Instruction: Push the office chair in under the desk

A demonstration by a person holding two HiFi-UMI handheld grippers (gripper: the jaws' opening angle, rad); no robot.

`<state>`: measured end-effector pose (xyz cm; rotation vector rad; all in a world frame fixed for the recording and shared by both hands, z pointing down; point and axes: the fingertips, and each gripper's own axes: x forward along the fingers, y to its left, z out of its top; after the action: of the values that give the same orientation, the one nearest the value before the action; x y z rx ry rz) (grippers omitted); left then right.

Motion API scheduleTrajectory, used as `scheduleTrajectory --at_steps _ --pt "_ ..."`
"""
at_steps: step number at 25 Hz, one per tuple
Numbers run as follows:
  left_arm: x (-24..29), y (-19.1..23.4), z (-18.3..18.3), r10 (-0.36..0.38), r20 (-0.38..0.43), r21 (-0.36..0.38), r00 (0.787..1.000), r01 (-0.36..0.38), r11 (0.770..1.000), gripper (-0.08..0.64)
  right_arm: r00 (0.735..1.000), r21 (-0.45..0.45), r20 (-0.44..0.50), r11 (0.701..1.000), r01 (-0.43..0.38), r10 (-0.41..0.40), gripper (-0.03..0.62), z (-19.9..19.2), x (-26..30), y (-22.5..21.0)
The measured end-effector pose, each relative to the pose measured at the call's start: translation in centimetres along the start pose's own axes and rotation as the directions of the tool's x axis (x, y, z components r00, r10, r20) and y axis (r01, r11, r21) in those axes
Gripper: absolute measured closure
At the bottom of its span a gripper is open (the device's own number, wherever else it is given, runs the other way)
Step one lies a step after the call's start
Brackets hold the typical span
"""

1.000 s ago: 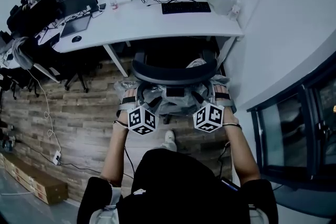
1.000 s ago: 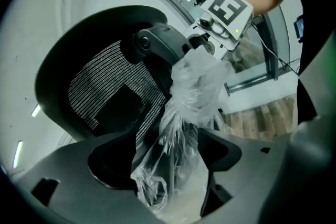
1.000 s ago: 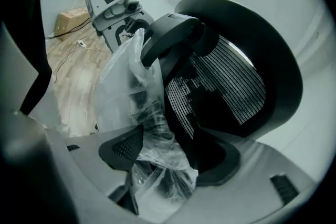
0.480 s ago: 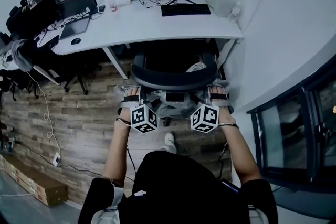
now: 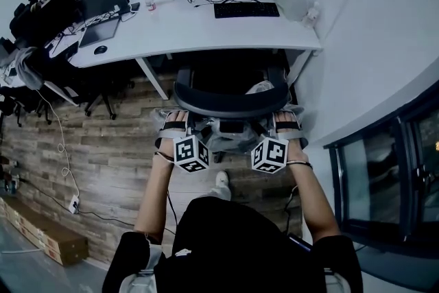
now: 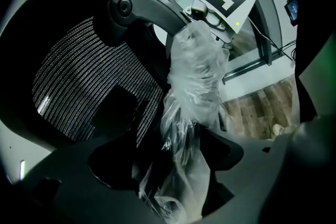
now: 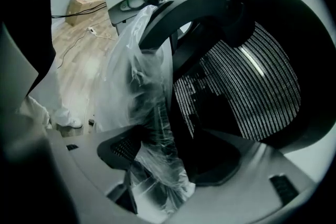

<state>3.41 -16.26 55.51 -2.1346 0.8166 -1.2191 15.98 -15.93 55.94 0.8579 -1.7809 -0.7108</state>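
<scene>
Desk point(image 5: 206, 31) over half-hidden office chair point(image 5: 230, 105); left gripper point(image 6: 174, 161), right gripper point(image 7: 164, 160) on plastic-wrapped frame point(image 6: 194, 76).

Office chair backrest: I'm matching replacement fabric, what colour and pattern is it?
The backrest is black mesh with fine pale stripes; clearest in the right gripper view.

Both arms stretched forward; left claw point(image 5: 177, 123), right claw point(image 5: 282, 121) clamped on office chair point(image 5: 230, 105) (side by side).

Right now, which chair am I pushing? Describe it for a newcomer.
Find the white desk by the right wall. The office chair sits partly under its edge, below the keyboard. Unlike the dark chairs further left, its frame wears clear plastic wrap, held by left tool and right tool.
</scene>
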Motion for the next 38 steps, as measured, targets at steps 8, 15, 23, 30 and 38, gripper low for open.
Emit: scheduleTrajectory --at_steps 8,15,23,30,38 --pt "0.8 1.0 0.0 0.031 0.002 0.0 1.0 -0.031 1.0 0.176 1.0 -0.009 -0.004 1.0 -0.006 0.006 0.287 -0.1 0.9 -0.9" --pt "3.0 2.4 -0.3 0.031 -0.017 -0.001 0.999 -0.031 1.0 0.181 1.0 -0.005 -0.001 1.0 0.001 -0.001 0.287 -0.7 3.0 -2.3" --pt "5.6 4.4 -0.2 0.021 -0.024 -0.003 0.999 -0.021 1.0 0.186 1.0 -0.006 -0.001 1.0 -0.003 0.003 0.287 -1.6 5.4 -4.3" --pt "7.7 6.4 -0.4 0.015 -0.013 -0.003 1.0 -0.015 1.0 0.186 1.0 0.002 -0.006 1.0 -0.007 0.007 0.285 -1.9 7.5 -5.9" --pt "9.5 8.0 -0.9 0.009 0.011 0.015 1.0 -0.009 1.0 0.192 1.0 0.009 -0.021 1.0 -0.004 0.004 0.285 -2.1 9.5 -7.1"
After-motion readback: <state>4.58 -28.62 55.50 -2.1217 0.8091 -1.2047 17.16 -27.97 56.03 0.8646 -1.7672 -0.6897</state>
